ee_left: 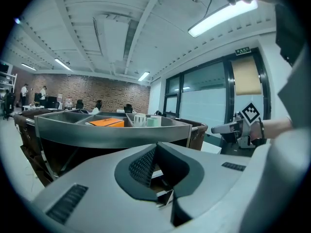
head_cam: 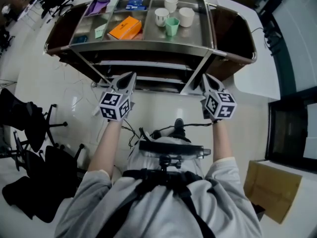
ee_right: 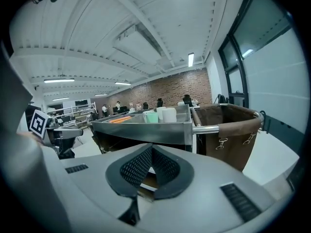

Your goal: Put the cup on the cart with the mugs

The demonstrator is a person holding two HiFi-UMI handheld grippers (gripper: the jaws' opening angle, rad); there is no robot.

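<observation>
Open-plan office, steel cart (head_cam: 143, 46): green cup (head_cam: 172, 26) among white mugs (head_cam: 186, 17). Likely light, rigid, slick; pinch at rim. Left gripper (head_cam: 130, 78) and right gripper (head_cam: 208, 81) closed, empty.

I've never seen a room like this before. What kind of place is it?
Probably a big open office or workshop. There are black office chairs on a shiny floor, long ceiling lights, a glass wall, and a steel cart holding mugs and an orange box.

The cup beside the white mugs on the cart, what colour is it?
The cup is pale mint green, clearest in the head view.
</observation>
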